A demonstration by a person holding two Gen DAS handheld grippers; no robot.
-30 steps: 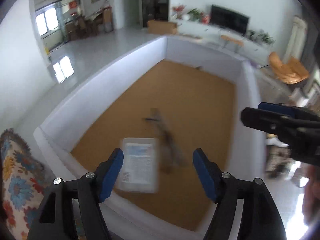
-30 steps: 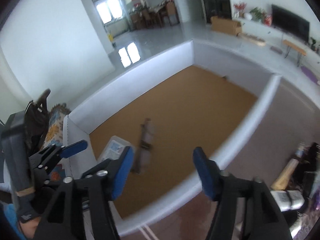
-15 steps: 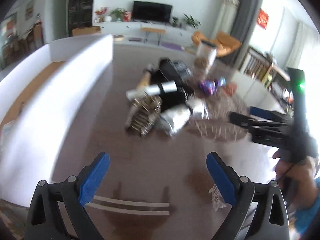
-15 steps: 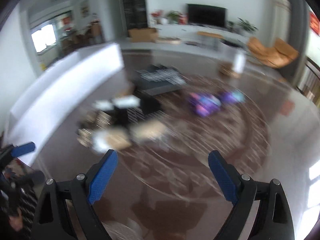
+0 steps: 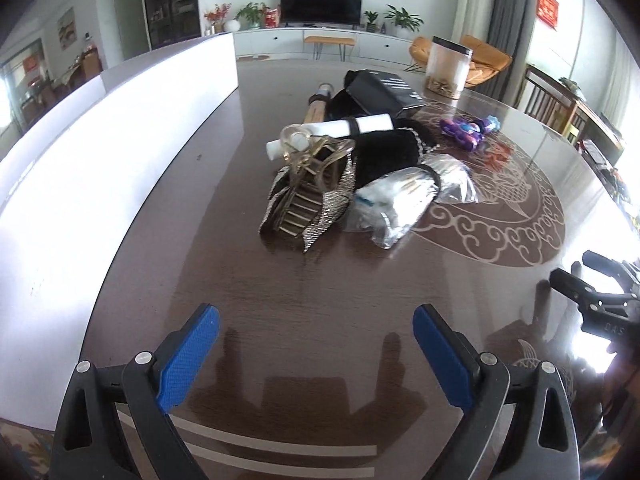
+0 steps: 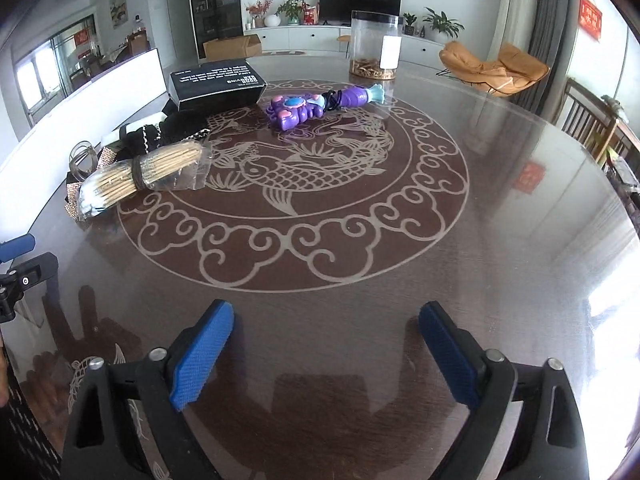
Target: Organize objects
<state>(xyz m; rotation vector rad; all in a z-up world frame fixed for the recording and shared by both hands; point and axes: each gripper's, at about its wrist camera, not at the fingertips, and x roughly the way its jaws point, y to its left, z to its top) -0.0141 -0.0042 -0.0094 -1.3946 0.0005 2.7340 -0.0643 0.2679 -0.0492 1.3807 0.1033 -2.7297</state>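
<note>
Both grippers, left [image 5: 314, 354] and right [image 6: 326, 354], had just been opening and stood wide, empty, above the tabletop [image 6: 360, 264]. The pile [image 5: 352, 168] lay at twelve o'clock from the left gripper, well apart.

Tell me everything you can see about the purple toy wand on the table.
The purple toy wand looks like glossy moulded plastic. It lies flat on the dark patterned table, at the far edge of the fish design. Its wide head, set with pink heart shapes and a blue oval, points toward the black box; its ribbed handle ends in a light blue flared tip nearest the clear jar. A dark cord looks wrapped around the neck. Nothing else touches it, and neither gripper is near.
</note>
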